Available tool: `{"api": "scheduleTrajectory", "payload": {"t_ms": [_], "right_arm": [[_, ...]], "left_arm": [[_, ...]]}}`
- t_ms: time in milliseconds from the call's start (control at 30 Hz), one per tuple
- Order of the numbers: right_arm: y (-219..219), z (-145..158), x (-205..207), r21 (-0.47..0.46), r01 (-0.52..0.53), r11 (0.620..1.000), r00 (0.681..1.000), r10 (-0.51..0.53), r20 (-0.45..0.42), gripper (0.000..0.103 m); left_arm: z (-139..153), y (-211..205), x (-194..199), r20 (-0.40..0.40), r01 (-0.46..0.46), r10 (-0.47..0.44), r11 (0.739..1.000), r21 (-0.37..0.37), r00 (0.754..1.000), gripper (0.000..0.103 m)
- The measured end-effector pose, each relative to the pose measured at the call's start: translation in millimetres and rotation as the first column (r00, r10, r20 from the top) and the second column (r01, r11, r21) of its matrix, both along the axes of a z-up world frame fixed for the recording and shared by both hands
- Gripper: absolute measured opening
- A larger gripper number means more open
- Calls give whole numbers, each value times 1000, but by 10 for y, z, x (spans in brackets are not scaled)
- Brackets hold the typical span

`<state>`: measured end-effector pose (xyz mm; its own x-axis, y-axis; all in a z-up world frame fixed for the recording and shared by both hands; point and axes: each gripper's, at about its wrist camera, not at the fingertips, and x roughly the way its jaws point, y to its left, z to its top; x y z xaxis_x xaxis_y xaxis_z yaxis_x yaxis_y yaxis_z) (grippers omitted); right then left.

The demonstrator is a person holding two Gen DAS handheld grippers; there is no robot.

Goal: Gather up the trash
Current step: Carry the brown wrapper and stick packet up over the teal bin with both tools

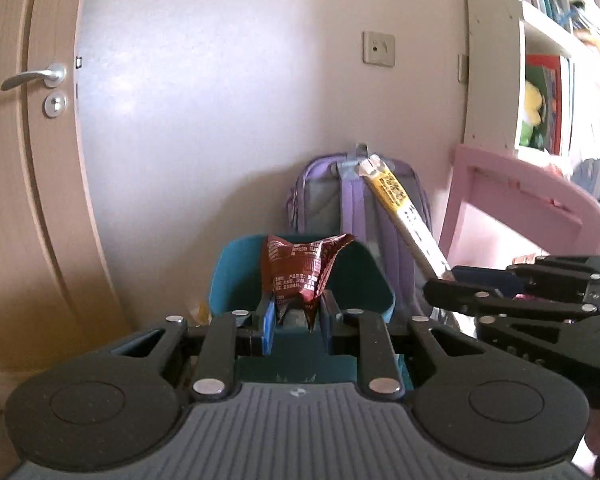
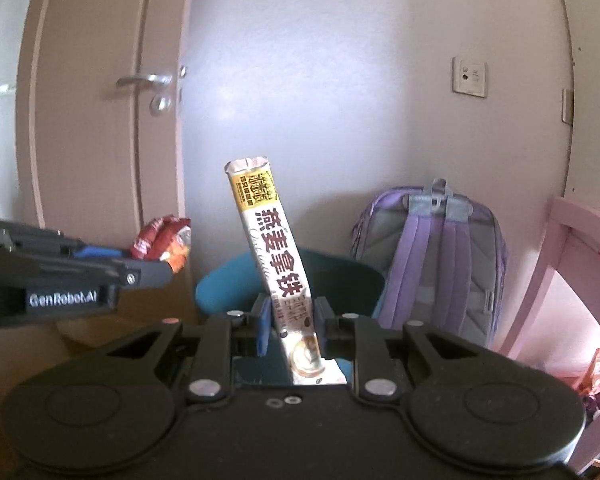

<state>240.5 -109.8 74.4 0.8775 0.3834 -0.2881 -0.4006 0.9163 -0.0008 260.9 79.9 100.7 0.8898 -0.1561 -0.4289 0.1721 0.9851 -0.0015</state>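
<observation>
A crumpled red wrapper (image 1: pixel 304 272) is pinched by the left gripper (image 1: pixel 296 316) and a long sachet (image 2: pixel 278 264) by the right gripper (image 2: pixel 290 320), both above the teal bin (image 1: pixel 236 280). If released off-centre, the tilted sachet could be tipped past the rim.

Pale lilac-white wall (image 2: pixel 340 80), wooden door (image 1: pixel 24 160) at left, pink wooden chair (image 1: pixel 520 200), white bookshelf (image 1: pixel 548 60) at right.

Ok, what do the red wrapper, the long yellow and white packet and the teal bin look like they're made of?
Red wrapper: likely thin foil-lined plastic film, crumpled into sharp creases. Long packet: probably glossy printed plastic film, with a torn top. Teal bin: looks like smooth moulded plastic, matte.
</observation>
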Motion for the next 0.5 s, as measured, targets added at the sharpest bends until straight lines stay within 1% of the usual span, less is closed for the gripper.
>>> {"api": "scheduleTrajectory", "payload": {"t_ms": [133, 233, 367, 500], "right_arm": [[-2, 102, 274, 43, 15, 999, 1000, -15, -3, 21], [2, 89, 471, 68, 24, 997, 1000, -24, -12, 21], [39, 14, 737, 79, 31, 996, 999, -29, -33, 21], [97, -145, 1007, 67, 39, 997, 997, -35, -67, 21]], "left_arm": [[93, -59, 238, 11, -8, 8, 1000, 6, 1000, 22], [75, -98, 435, 5, -18, 18, 1000, 13, 1000, 22], [-31, -118, 743, -38, -34, 35, 999, 9, 999, 22], [-204, -94, 1042, -91, -51, 51, 999, 4, 995, 22]]}}
